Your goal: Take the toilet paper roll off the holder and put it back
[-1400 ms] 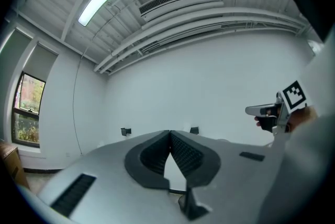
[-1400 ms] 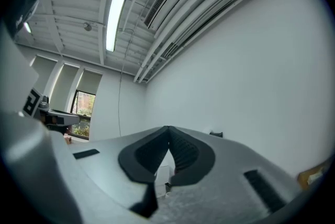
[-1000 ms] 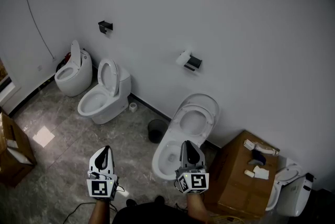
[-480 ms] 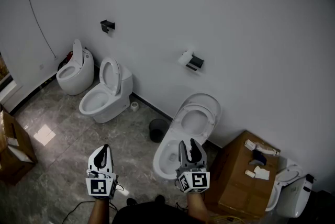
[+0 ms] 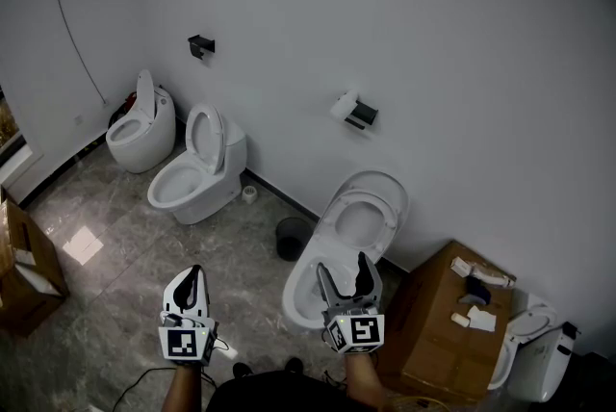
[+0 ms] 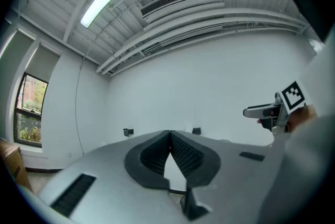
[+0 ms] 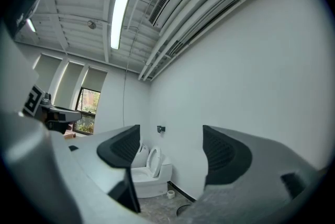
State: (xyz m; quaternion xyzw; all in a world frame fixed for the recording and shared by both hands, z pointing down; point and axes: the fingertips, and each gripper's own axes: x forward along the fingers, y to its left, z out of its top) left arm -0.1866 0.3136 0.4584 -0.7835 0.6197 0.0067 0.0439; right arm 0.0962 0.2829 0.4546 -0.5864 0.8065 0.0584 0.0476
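Toilet paper roll (image 5: 343, 105) sits on its black holder (image 5: 362, 118) on the white wall (image 5: 462, 44), above the nearest toilet and well apart from both of our tools, so neither one touches it. Our right hand-held gripper (image 5: 343, 266) has its jaws standing apart. They have just been opening, and nothing lies between the pads. In the right gripper view, only a far toilet and the wall show through the gap. Our left hand-held gripper (image 5: 194, 277) has its jaws brought together with the ribbed pads meeting at the tips, and it holds nothing. Both are held low at the near edge of the head view, side by side but apart, pointing toward the wall. The right one shows in front of the bowl of the nearest toilet (image 5: 358, 219), whose lid is raised against the wall. The left one is over the grey stone-tiled floor (image 5: 125, 246). A black waste bin (image 5: 291, 239) stands on the floor just left of that toilet. Further left, a second toilet (image 5: 197, 171) stands with its lid up, and a small white roll (image 5: 249, 193) lies on the floor beside its base. A third toilet (image 5: 141, 121) stands in the corner. A second black holder (image 5: 200, 45) is fixed to the wall above those two, and we cannot make out any roll on it. To the right of the nearest toilet is a cardboard box (image 5: 438, 328) with a few small items on top. Another white toilet (image 5: 534, 357) lies beyond it at the right edge.
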